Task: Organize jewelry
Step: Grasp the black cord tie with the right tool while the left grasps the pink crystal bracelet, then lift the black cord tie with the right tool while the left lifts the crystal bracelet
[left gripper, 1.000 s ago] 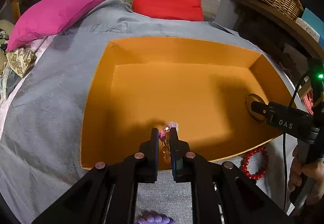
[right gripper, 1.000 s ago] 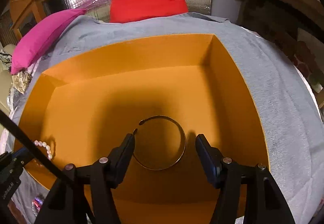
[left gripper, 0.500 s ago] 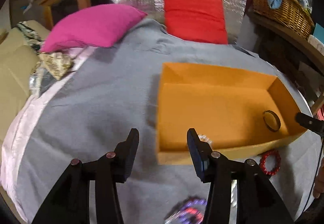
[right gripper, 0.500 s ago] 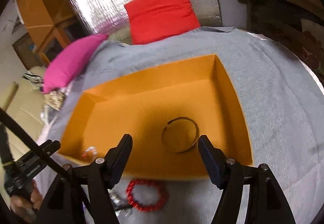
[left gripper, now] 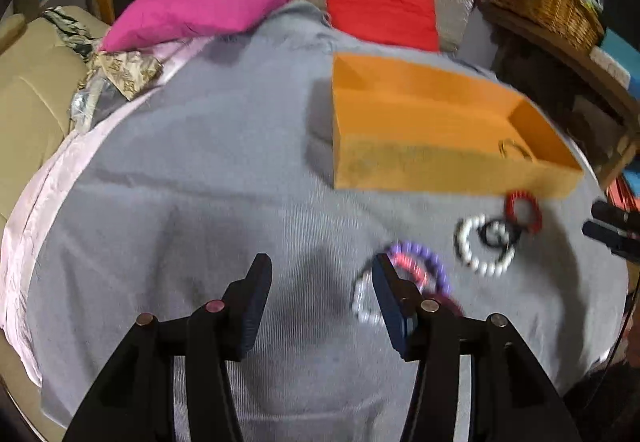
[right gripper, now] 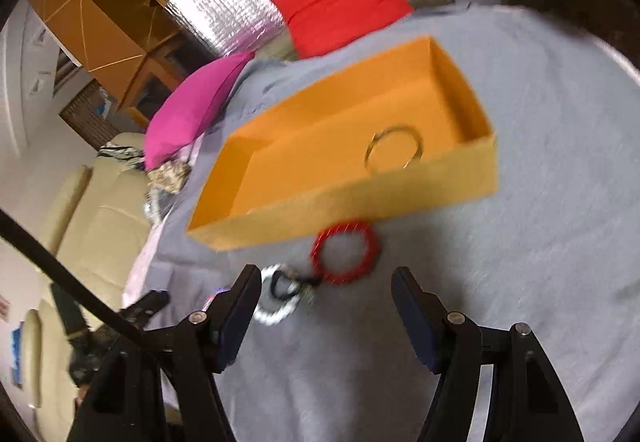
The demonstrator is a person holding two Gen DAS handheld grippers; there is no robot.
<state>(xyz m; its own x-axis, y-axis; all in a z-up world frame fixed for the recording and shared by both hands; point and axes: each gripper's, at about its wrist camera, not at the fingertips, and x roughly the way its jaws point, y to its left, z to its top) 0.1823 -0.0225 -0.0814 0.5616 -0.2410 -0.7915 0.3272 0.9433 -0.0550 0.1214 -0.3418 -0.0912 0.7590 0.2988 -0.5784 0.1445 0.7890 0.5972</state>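
An orange box [left gripper: 440,166] [right gripper: 352,202] lies on the grey blanket with a thin metal bangle [right gripper: 394,152] [left gripper: 514,150] inside. In front of it lie a red bead bracelet [right gripper: 346,252] [left gripper: 522,212], a white bead bracelet with a black ring [left gripper: 486,244] [right gripper: 280,298], and a purple and pink bracelet [left gripper: 416,268]. My left gripper [left gripper: 320,298] is open and empty, just left of the purple bracelet. My right gripper [right gripper: 324,308] is open and empty, just short of the red bracelet.
The grey blanket [left gripper: 200,182] covers the bed. A magenta pillow [left gripper: 196,8] and a red cushion [left gripper: 380,10] lie at the back. A wicker basket [left gripper: 548,6] stands on a shelf at the right. A beige sofa [right gripper: 80,210] is at the left.
My left gripper opened, left a bead bracelet in the box and drew back. My right gripper also pulled back out of the box, leaving the bangle inside. Both now hover over the loose bracelets.
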